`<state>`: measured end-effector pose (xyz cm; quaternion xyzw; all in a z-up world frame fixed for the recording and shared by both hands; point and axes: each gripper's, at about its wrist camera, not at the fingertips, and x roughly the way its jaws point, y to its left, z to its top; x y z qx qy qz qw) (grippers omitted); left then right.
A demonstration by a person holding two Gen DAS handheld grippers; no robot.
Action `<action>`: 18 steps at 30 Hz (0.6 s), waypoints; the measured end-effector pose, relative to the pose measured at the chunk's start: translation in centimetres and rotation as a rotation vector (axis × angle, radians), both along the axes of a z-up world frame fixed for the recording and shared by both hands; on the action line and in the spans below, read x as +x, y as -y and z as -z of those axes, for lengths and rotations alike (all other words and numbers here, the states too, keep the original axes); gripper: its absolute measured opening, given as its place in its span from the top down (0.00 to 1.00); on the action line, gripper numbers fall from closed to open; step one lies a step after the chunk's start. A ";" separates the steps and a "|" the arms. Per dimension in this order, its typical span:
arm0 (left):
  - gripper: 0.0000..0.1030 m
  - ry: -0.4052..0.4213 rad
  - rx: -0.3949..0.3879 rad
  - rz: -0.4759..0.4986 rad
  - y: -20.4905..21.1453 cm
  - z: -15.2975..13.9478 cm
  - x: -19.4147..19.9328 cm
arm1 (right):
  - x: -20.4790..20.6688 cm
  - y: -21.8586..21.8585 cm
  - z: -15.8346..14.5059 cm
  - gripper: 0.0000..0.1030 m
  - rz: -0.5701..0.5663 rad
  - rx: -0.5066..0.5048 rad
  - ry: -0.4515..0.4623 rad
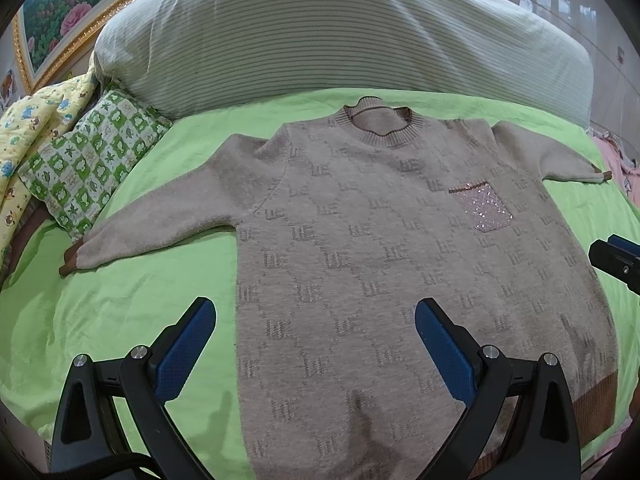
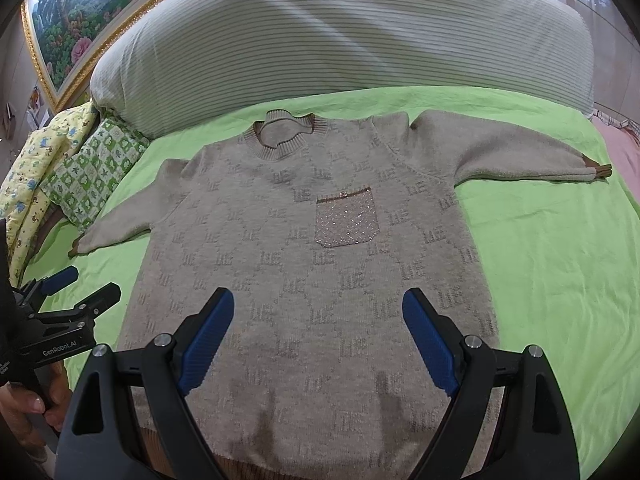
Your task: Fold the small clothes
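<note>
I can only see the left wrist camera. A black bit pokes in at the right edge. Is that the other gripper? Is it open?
Observer: Yes. The right wrist view shows the right gripper wide open, with nothing between its jaws, over the sweater's lower half.
Operator: Who's holding my gripper?
Observer: A hand is wrapped around the handle of the left gripper.
Operator: Is there writing on it?
Observer: Yes, its side reads GenRobot.AI.
</note>
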<state>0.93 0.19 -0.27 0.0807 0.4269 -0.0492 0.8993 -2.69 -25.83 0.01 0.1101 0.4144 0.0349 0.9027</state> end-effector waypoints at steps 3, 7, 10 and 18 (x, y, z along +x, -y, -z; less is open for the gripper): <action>0.03 -0.001 -0.009 0.005 -0.1 0.0 0.2 | 0.0 0.0 0.0 0.16 -0.001 0.002 -0.002; 0.03 -0.004 -0.040 0.017 0.2 0.3 0.9 | 0.1 0.2 0.1 0.16 0.009 0.004 -0.005; 0.03 -0.022 -0.090 0.019 0.2 0.3 1.7 | 0.6 1.2 0.4 0.16 0.031 0.021 -0.013; 0.03 -0.053 -0.096 0.012 0.6 1.0 5.0 | 2.6 5.7 0.9 0.16 0.119 0.029 -0.025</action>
